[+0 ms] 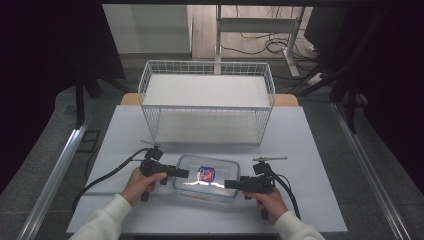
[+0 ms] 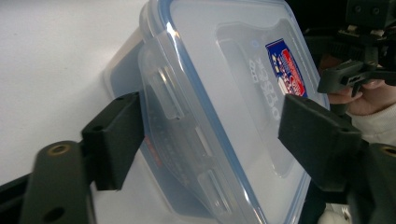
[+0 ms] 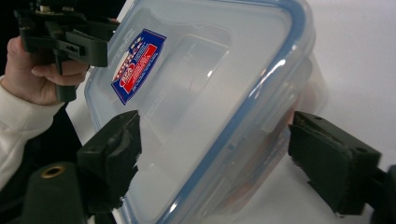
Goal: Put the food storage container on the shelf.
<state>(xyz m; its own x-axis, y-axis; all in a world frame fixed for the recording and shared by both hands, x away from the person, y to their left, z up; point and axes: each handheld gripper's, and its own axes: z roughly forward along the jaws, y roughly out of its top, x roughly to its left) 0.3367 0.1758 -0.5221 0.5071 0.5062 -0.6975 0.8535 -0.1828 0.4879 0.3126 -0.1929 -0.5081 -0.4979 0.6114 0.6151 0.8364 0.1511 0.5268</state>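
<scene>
Between both tools' jaws, the container's [image 1: 206,177] clasps look blurred.

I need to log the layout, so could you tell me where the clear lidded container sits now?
In the high view, the container sits on the table's near edge, between the left tool and right tool, before the wire basket.

One lidded container [image 1: 205,178] — one wire basket [image 1: 207,100] — two tongs.

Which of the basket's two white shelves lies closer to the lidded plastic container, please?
The lower shelf of the wire basket. It sits down by the table, just behind the container, while the upper shelf is raised and farther back.
</scene>
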